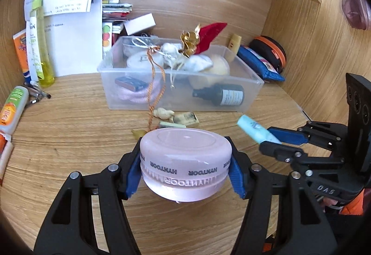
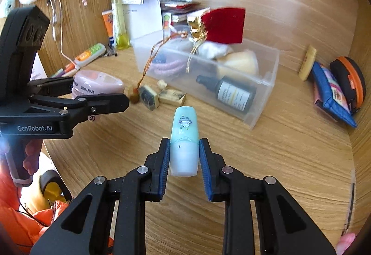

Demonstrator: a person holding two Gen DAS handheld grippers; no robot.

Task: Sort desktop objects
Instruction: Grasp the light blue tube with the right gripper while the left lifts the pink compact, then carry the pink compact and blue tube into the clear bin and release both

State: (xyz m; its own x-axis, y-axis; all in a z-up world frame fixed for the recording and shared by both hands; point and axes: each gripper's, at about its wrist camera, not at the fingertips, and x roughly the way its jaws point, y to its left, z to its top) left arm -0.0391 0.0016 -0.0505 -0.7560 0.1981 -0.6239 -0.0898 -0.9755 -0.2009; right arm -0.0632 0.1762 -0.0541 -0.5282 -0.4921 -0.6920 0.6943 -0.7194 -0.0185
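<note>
My left gripper (image 1: 184, 172) is shut on a round pink jar (image 1: 185, 159) marked HYNTOOR, its blue pads pressed on both sides, above the wooden desk. My right gripper (image 2: 183, 159) is shut on a pale blue tube (image 2: 184, 139) with a small cartoon print, pointing toward the clear plastic bin (image 2: 262, 115). In the left wrist view the right gripper (image 1: 273, 139) shows at the right with the pale blue tube (image 1: 252, 130) sticking out. In the right wrist view the left gripper (image 2: 97, 92) shows at the left with the pink jar (image 2: 97, 84). The clear plastic bin (image 1: 252, 90) holds a dark bottle (image 1: 220, 95), a red pouch and white cloth.
Small stamps and a shell (image 1: 178, 117) lie in front of the bin. A yellow bottle (image 1: 39, 39), tubes and papers stand at the back left. A blue pouch (image 1: 259, 62) and a black-orange case (image 1: 271, 50) lie at the back right. Wooden walls close in on three sides.
</note>
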